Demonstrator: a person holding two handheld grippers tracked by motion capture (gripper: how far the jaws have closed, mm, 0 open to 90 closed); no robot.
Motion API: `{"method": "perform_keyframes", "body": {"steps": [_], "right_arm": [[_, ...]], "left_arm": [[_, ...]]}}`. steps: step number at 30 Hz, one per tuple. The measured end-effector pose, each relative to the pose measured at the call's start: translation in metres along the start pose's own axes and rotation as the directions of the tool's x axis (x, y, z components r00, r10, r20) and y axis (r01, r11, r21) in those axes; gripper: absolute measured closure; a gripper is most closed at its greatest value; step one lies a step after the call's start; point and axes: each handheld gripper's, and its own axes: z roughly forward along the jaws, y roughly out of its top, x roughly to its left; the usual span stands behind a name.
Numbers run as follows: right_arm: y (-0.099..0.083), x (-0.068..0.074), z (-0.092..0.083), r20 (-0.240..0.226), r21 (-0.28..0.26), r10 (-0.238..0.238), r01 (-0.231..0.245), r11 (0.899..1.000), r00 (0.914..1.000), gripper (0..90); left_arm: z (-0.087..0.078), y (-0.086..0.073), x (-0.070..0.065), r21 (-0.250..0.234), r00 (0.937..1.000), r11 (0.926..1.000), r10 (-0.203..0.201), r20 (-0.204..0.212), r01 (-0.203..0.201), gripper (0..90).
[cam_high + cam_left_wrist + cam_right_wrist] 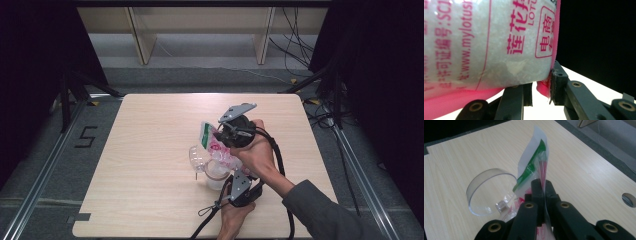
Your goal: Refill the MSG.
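Our right gripper (pixel 543 186) pinches the bag (pixel 534 165) thinly while our left gripper (pixel 541 87) clamps its corner; it could slip, spilling past the jar (pixel 216 172).

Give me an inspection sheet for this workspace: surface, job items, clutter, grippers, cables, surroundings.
Surface: light wood table, bare apart from the job's things.
Job's things: pink-printed bag of white granules held up over a clear container; its clear hinged lid stands open.
Clutter: nothing seen.
Grippers: right gripper shut on the bag's top edge; left gripper pinches the bag's lower corner.
Cables: black gripper cables trail off the near edge; loose cables on the floor beyond.
Surroundings: wooden frame legs behind, floor rails alongside, black curtains.
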Motion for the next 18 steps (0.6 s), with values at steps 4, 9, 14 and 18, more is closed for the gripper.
{"method": "perform_keyframes", "body": {"steps": [4,9,14,18], "right_arm": [[0.0000,-0.0001,0.0009,0.008,-0.009,-0.013,0.013,1.000,0.9999,90.0],[0.0003,0.0003,-0.0001,0.012,0.005,-0.017,0.017,1.000,0.9998,90.0],[0.0003,0.0014,0.0013,0.020,-0.004,-0.016,0.016,1.000,0.9997,90.0],[0.0006,0.0025,0.0026,0.012,-0.007,-0.014,0.014,1.000,0.9998,90.0]], "left_arm": [[-0.0005,0.0003,-0.0004,0.002,1.0000,1.0000,0.004,0.001,-0.004,75.1],[-0.0002,0.0003,-0.0011,0.004,1.0000,1.0000,0.007,0.005,-0.007,75.0],[-0.0001,0.0008,-0.0015,0.003,0.9999,1.0000,0.009,0.008,-0.009,75.1],[-0.0006,0.0012,-0.0007,0.005,0.9999,0.9999,0.014,0.005,-0.014,75.1]]}}
